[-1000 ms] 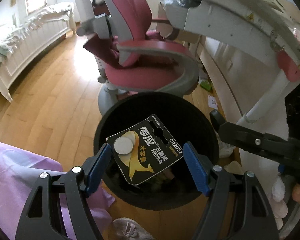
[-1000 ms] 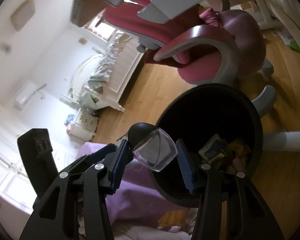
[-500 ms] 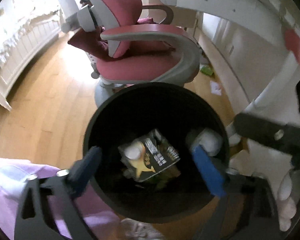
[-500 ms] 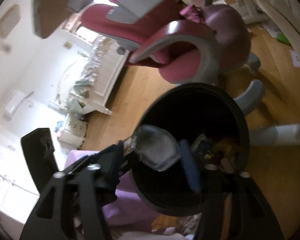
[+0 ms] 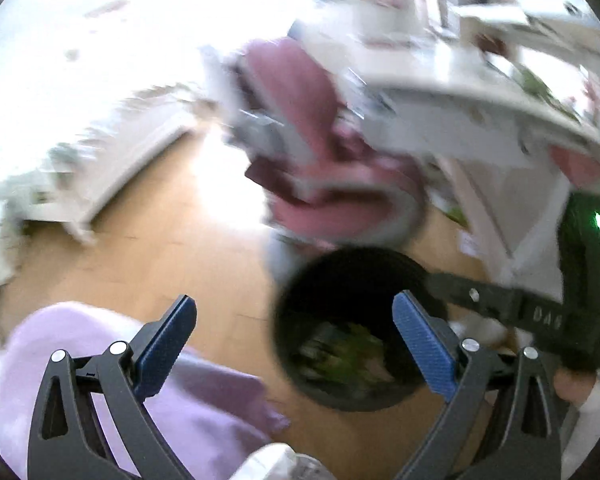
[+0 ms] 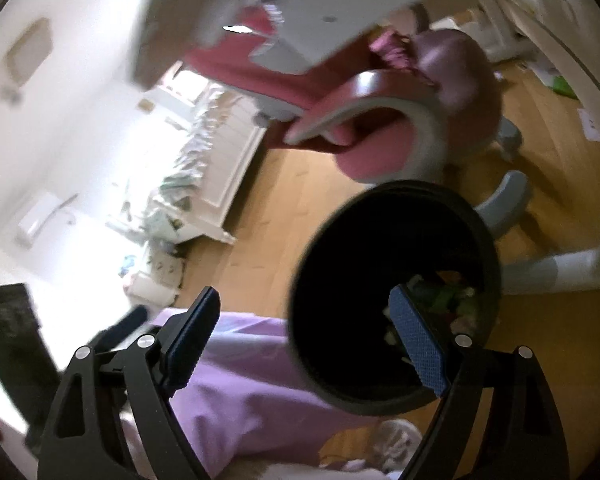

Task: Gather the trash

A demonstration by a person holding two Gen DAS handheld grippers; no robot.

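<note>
Left gripper (image 5: 294,336) jaws wide, empty, right gripper (image 6: 306,328) jaws just opening, empty, black bin (image 6: 396,292), trash (image 6: 452,300) inside blurred, pink chair (image 5: 320,168) smeared

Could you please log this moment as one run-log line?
left gripper: open, empty | right gripper: open, empty, jaws just opening | bin: holds trash

Black skeletal left gripper (image 5: 294,338) and right gripper (image 6: 306,330), blue textured fingers (image 6: 418,340), silver screws, lilac clothing (image 6: 256,396)
</note>
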